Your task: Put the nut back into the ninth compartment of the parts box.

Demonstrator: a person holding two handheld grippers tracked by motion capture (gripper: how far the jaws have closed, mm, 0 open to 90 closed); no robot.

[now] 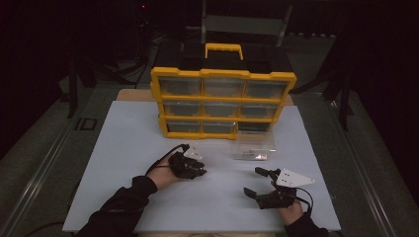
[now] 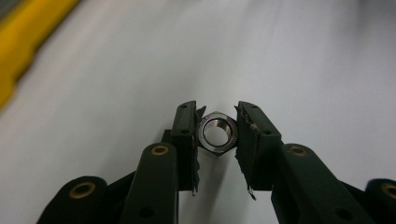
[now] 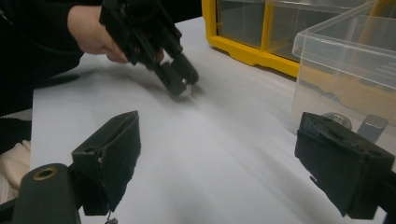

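Clamping a small steel hex nut (image 2: 217,133) between its two pads, the left gripper (image 1: 197,168) sits low over the white table sheet (image 1: 128,148), near the middle and just in front of the yellow drawer cabinet (image 1: 222,101). The nut's bore faces the left gripper view's camera. At the near right, the right gripper (image 1: 257,181) rests with its jaws wide apart and nothing between them. A clear plastic drawer (image 1: 254,144) stands on the sheet beyond it, metal parts (image 3: 337,119) showing through its wall.
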